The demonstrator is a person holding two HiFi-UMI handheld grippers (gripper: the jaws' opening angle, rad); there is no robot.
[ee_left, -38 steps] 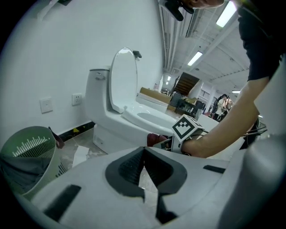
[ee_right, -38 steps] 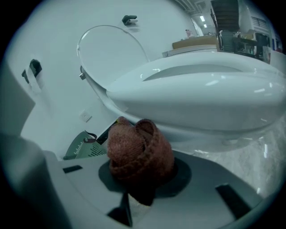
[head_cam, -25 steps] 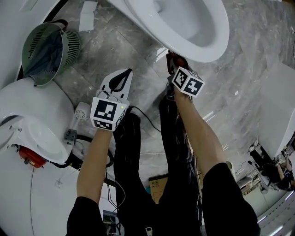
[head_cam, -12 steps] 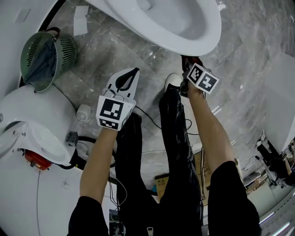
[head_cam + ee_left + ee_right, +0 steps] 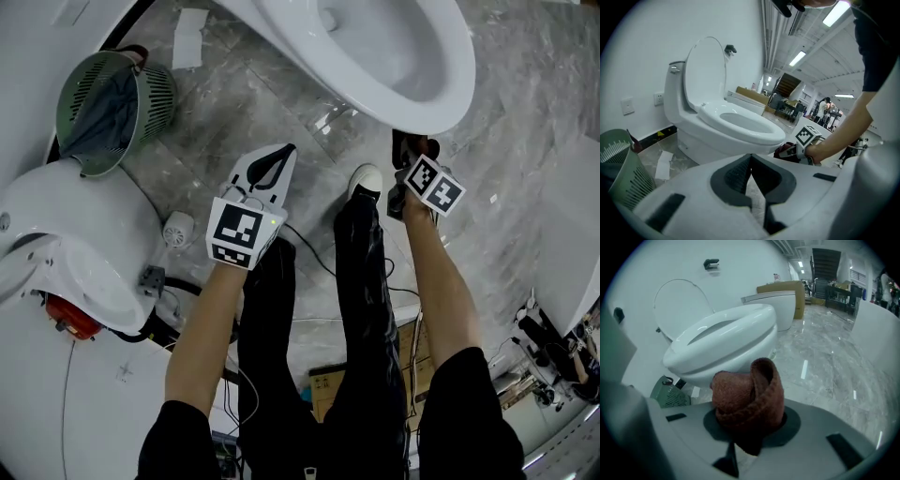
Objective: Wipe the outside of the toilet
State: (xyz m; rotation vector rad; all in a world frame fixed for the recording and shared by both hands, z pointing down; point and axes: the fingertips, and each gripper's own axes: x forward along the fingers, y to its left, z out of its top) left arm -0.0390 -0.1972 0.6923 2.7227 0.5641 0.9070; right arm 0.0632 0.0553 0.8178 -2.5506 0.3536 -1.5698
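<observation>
The white toilet (image 5: 375, 56) fills the top of the head view, seat down and lid up (image 5: 705, 70). My right gripper (image 5: 412, 147) sits just under the bowl's front rim, shut on a bunched red-brown cloth (image 5: 747, 397). The cloth lies close to the bowl's outer wall (image 5: 726, 345); I cannot tell whether they touch. My left gripper (image 5: 284, 152) hovers over the floor to the left of the bowl, away from it. Its jaws are shut with nothing between them (image 5: 750, 161). The left gripper view also catches the cloth (image 5: 785, 151) and the right gripper's marker cube (image 5: 806, 136).
A green slatted basket (image 5: 112, 98) with dark cloth inside stands left of the toilet. A sheet of paper (image 5: 190, 37) lies on the marble floor by the base. Another white fixture (image 5: 66, 253) with cables is at the near left. The person's legs and shoe (image 5: 364, 178) stand below the bowl.
The right gripper has carried the cloth to the right along the underside of the bowl's front rim. The left gripper has stayed about where it was, still shut.
</observation>
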